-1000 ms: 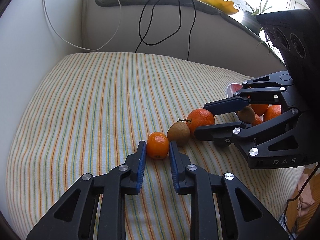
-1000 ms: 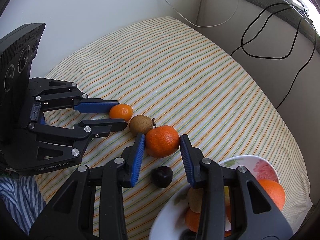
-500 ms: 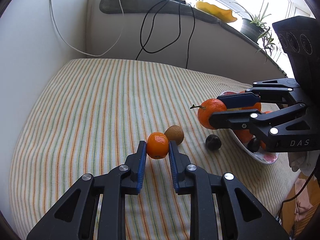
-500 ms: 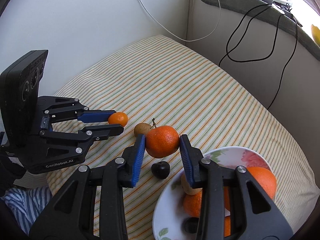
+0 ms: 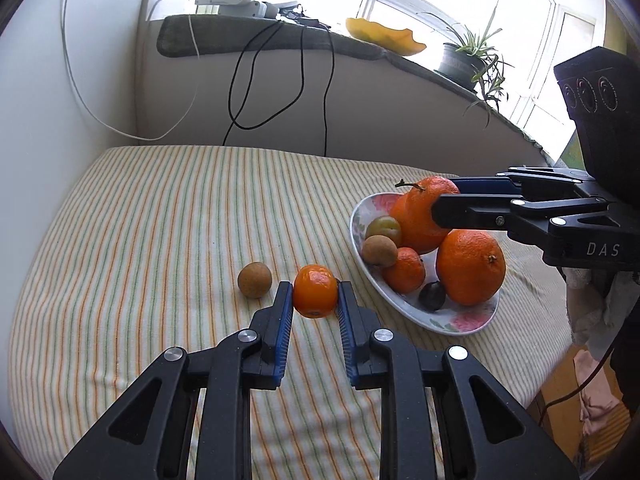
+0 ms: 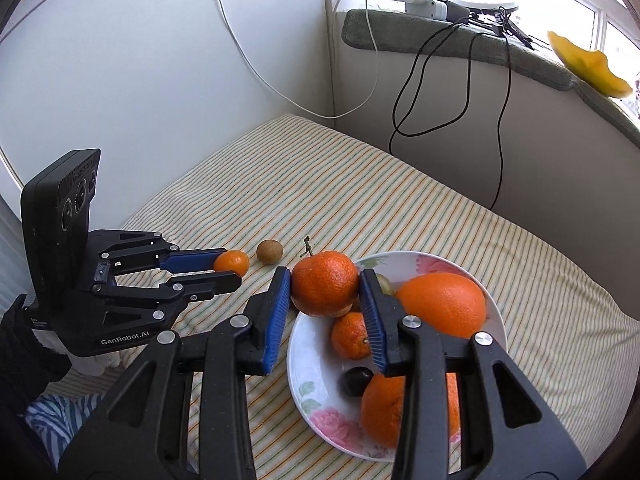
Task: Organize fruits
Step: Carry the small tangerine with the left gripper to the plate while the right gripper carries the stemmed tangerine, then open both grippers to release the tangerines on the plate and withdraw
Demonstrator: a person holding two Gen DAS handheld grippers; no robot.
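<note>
My left gripper is shut on a small mandarin and holds it above the striped cloth, left of the flowered plate. It also shows in the right wrist view. My right gripper is shut on a stemmed orange and holds it over the plate's left rim. It also shows in the left wrist view. The plate holds two big oranges, a mandarin, a dark plum and brownish fruits.
A brown kiwi-like fruit lies on the striped cloth, left of the mandarin. Black cables and a white cable hang down the back wall. A sill with a potted plant runs behind.
Both grippers have lifted their fruit and carried it right, towards the plate. The orange now hangs over the plate's rim. The dark plum no longer lies on the cloth.
</note>
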